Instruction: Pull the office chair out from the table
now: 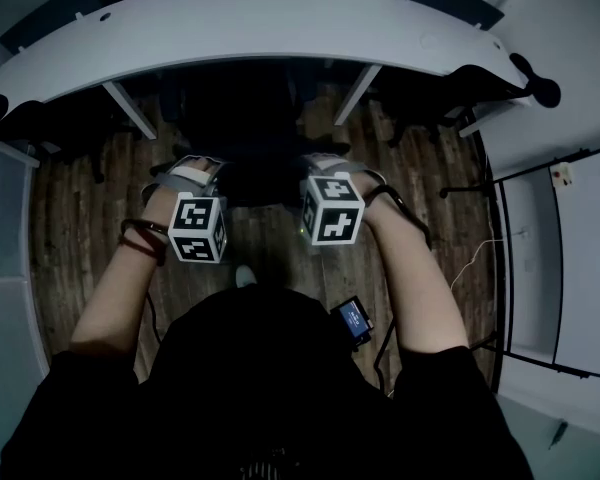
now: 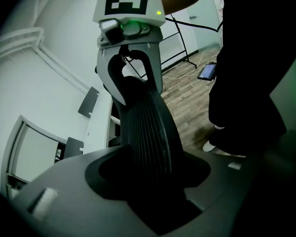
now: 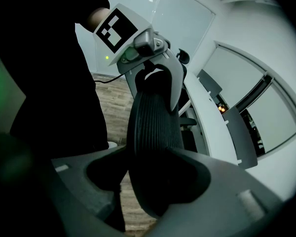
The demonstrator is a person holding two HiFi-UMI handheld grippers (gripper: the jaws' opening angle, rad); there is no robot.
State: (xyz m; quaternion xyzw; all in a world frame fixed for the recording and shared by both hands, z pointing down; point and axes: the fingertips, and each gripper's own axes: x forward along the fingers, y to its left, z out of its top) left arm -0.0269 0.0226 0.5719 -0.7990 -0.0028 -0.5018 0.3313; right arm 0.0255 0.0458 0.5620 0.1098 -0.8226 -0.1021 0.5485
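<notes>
The office chair (image 1: 248, 133) stands at the near edge of a curved white tabletop (image 1: 280, 23), between two slanted white legs (image 1: 130, 110). Its dark bulk is partly tucked under that edge, and its backrest (image 2: 148, 127) faces the person. The left gripper (image 1: 195, 171) and right gripper (image 1: 325, 166) each pinch the top rim of the backrest, side by side and a little apart.

More dark chairs crowd both sides: one at the left (image 1: 50, 128) and one at the right (image 1: 450, 98), both pushed under the same tabletop. A white cabinet (image 1: 570, 258) lines the right wall, with a thin cable (image 1: 470, 263) trailing beside it. Behind the chair the person's own body fills the space over the wood-plank floor (image 1: 70, 228). A small lit device (image 1: 352, 320) shows by the right forearm.

The backrest is black, closely ribbed and gently curved, with a rounded rim. The jaws are smooth matte grey, with a keyhole-shaped hollow.

The head view shows the backrest only as a black patch. The gripper views show its ribs and the rim running through each gripper's jaws. Each also shows the opposite gripper clamped further along, with a green light under its marker cube. The left gripper view alone shows a pale shoe (image 2: 209, 144) on the planks.
</notes>
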